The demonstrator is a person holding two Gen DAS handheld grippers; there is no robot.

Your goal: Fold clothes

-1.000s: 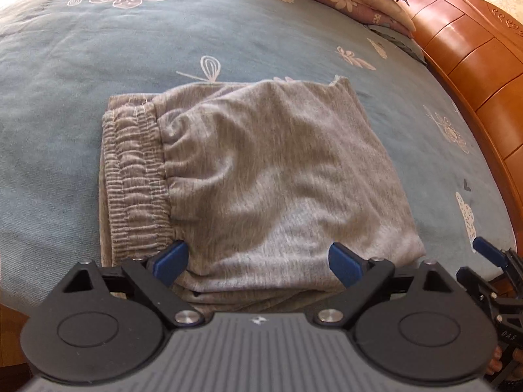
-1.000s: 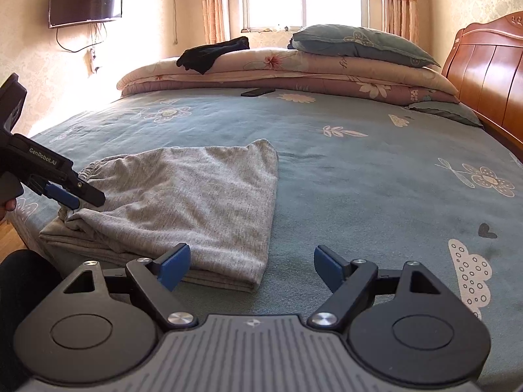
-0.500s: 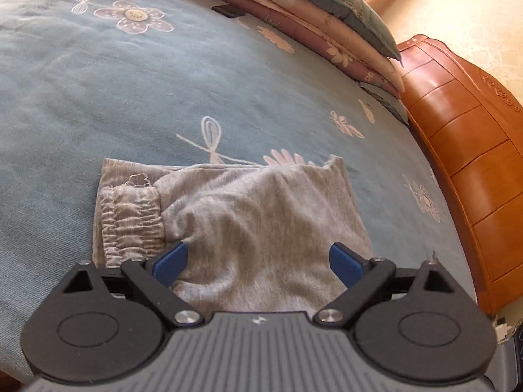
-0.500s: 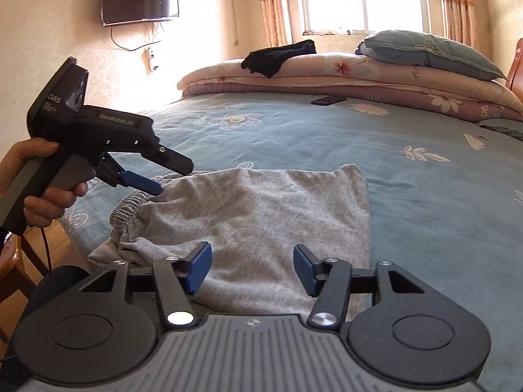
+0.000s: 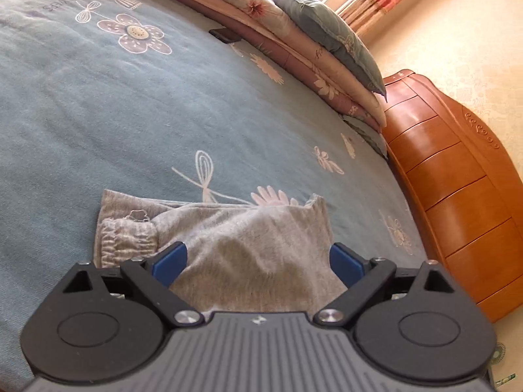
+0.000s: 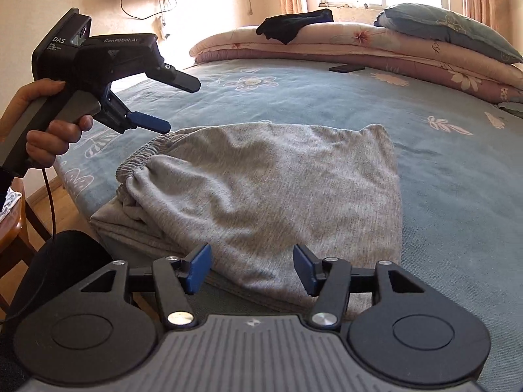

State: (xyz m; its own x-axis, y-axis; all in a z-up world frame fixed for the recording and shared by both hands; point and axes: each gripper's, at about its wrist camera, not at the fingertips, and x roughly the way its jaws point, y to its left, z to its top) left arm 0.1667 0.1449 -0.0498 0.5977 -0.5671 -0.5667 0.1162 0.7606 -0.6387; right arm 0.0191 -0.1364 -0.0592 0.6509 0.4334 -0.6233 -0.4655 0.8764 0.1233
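Grey trousers lie folded into a thick rectangle near the front corner of the blue bed, elastic waistband to the left. My right gripper hovers over their near edge. Its jaws are opening, the cloth shows below the gap, and the pads do not press on it. A hand holds my left gripper in the air above the waistband, open and empty. In the left wrist view the trousers lie just beyond the wide-apart left gripper.
Folded quilts, a grey-blue pillow and a black garment are piled at the bed's far side, with a dark phone in front. A wooden headboard bounds the right. A wooden chair stands off the bed's left corner.
The left gripper rose off the trousers, drew back and rolled. The right gripper swung left until it stood over the trousers' near edge; its jaws narrowed, then widened a little.
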